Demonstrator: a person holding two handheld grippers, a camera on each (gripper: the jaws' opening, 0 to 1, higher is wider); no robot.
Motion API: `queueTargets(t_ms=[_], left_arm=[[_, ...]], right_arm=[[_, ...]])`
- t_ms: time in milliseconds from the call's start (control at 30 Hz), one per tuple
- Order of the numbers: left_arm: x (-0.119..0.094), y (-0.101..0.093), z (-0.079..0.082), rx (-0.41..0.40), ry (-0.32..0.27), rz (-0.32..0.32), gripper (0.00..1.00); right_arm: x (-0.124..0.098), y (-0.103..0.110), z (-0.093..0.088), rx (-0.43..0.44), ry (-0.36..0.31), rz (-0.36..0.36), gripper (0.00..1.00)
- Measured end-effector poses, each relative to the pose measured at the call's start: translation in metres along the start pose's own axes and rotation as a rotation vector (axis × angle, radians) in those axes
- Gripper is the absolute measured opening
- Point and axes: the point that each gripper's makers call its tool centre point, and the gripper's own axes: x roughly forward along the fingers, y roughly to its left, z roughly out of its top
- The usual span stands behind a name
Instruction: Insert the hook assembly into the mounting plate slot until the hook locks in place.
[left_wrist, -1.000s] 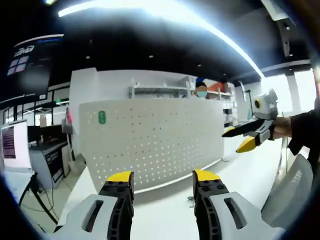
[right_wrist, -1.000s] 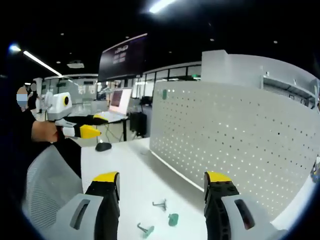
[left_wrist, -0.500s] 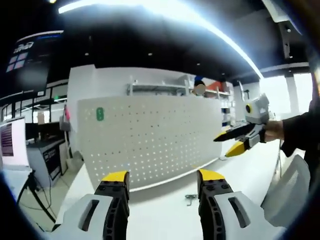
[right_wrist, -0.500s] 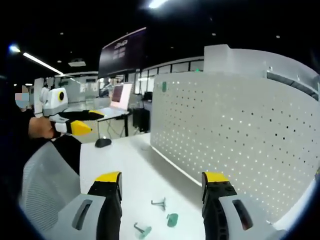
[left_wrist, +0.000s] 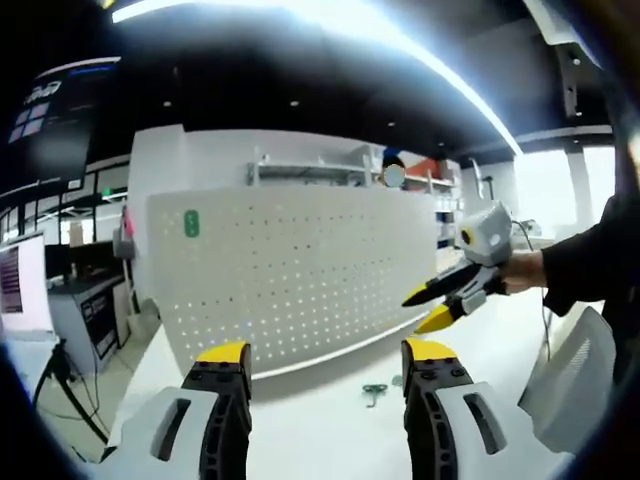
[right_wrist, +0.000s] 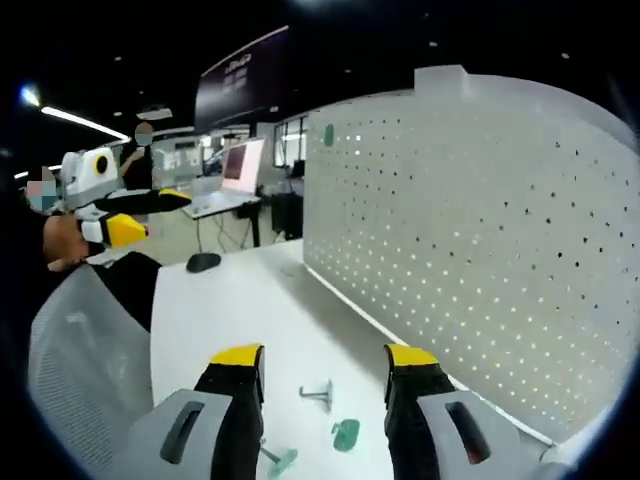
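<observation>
The right gripper (right_wrist: 323, 362) was held low over the white counter (right_wrist: 240, 300), fingers spread wide and empty, aimed at the grey hook (right_wrist: 319, 393) lying between them, seemingly to frame a pickup. Two green pieces (right_wrist: 346, 434) lay just beside. The left gripper (left_wrist: 328, 357) was kept raised, fingers wide and empty, facing the upright pegboard (left_wrist: 300, 270), probably awaiting insertion.

mounting plate (right_wrist: 480, 240): white perforated pegboard, standing upright along the back of the white table, carrying a small green tag (left_wrist: 190, 223) near one top corner | hook assemblies: small metal hook (right_wrist: 318, 392) and two green-based pieces (right_wrist: 346, 434) (right_wrist: 279, 459) lying loose on the table before the plate, apart from it
</observation>
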Motion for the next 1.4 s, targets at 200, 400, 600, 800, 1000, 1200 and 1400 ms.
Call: queueTargets(t_ms=[200,400,600,800,1000,1200,1400], left_arm=[[-0.003,-0.006,-0.004,-0.007,0.008,-0.003,0.62],[-0.005,-0.011,-0.008,-0.015,0.01,-0.003,0.62],[-0.006,-0.015,-0.013,-0.017,0.024,-0.012,0.62],[-0.005,-0.017,-0.015,-0.026,0.026,-0.016,0.61],[-0.003,-0.019,-0.014,-0.028,0.025,-0.024,0.61],[-0.003,-0.019,-0.016,-0.03,0.033,-0.027,0.61],[-0.003,-0.019,-0.017,-0.034,0.038,-0.028,0.61]], right_arm=[[0.019,0.003,-0.014,0.005,0.05,0.025,0.41],[0.038,-0.001,-0.028,0.015,0.092,0.021,0.33],[0.055,-0.004,-0.049,0.017,0.164,0.013,0.27],[0.067,-0.005,-0.061,0.032,0.202,0.009,0.21],[0.078,-0.006,-0.072,0.026,0.241,0.012,0.17],[0.086,-0.005,-0.08,0.023,0.267,0.018,0.14],[0.092,-0.004,-0.088,0.01,0.311,0.029,0.13]])
